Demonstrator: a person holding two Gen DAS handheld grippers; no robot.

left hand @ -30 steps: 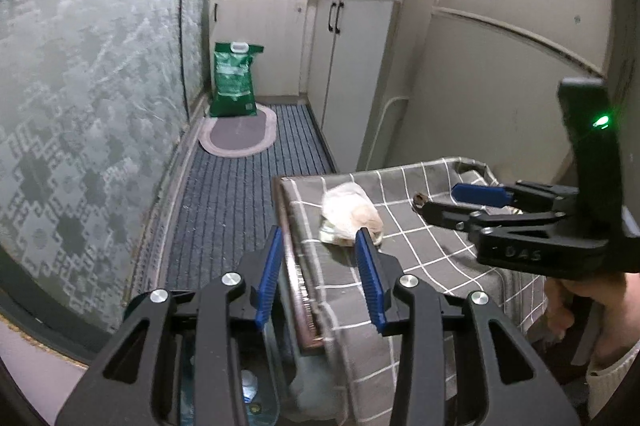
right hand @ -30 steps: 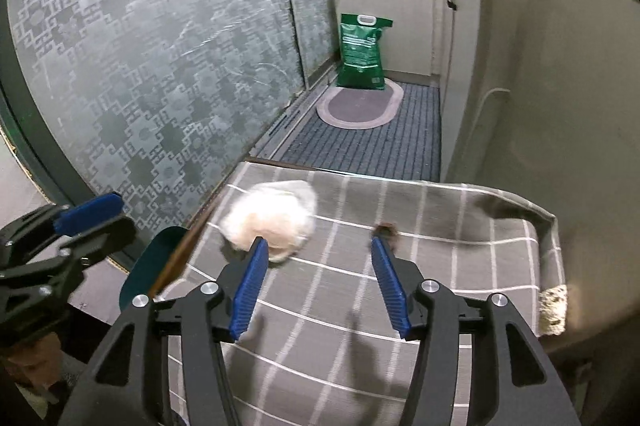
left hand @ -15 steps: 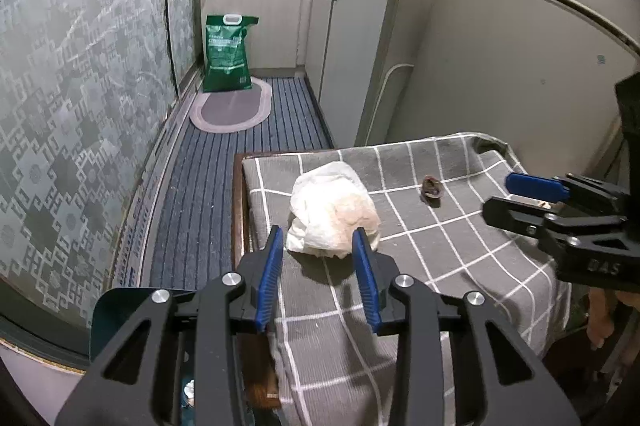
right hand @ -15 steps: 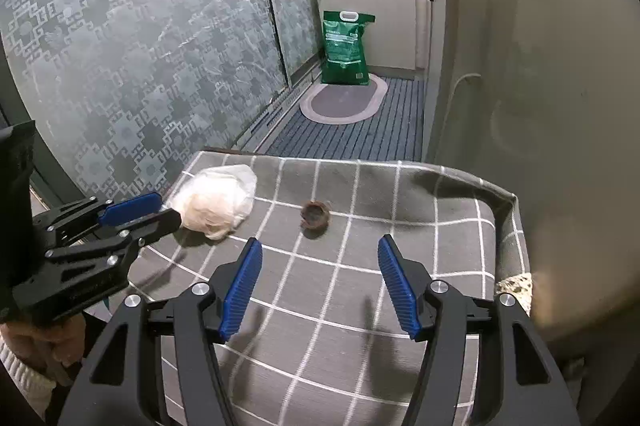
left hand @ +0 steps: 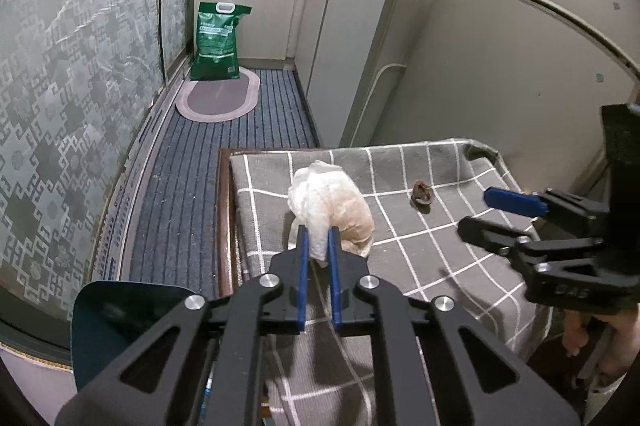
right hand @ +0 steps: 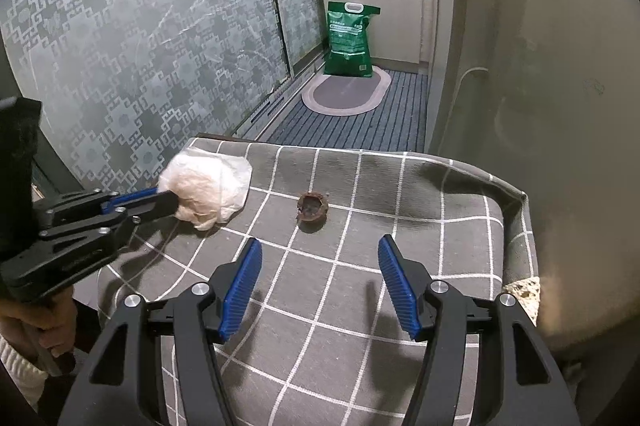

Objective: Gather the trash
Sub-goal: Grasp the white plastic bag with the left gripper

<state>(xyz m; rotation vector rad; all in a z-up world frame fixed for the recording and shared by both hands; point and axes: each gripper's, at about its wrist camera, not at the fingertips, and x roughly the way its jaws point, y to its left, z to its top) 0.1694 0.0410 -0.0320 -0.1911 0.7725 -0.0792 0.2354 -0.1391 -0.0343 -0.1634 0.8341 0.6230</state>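
Pinching crumpled bag (left hand: 328,202) near cloth edge (left hand: 236,210), left gripper (left hand: 318,246) fingers (left hand: 303,246) closed.

On the black body of my right gripper (left hand: 500,210), at the right of the left wrist view, I read raised letters that look like "DAS". The green bag (left hand: 217,42) standing on the floor at the far end, by the cabinets, carries white print on its front, but it is too small and blurred for me to read.
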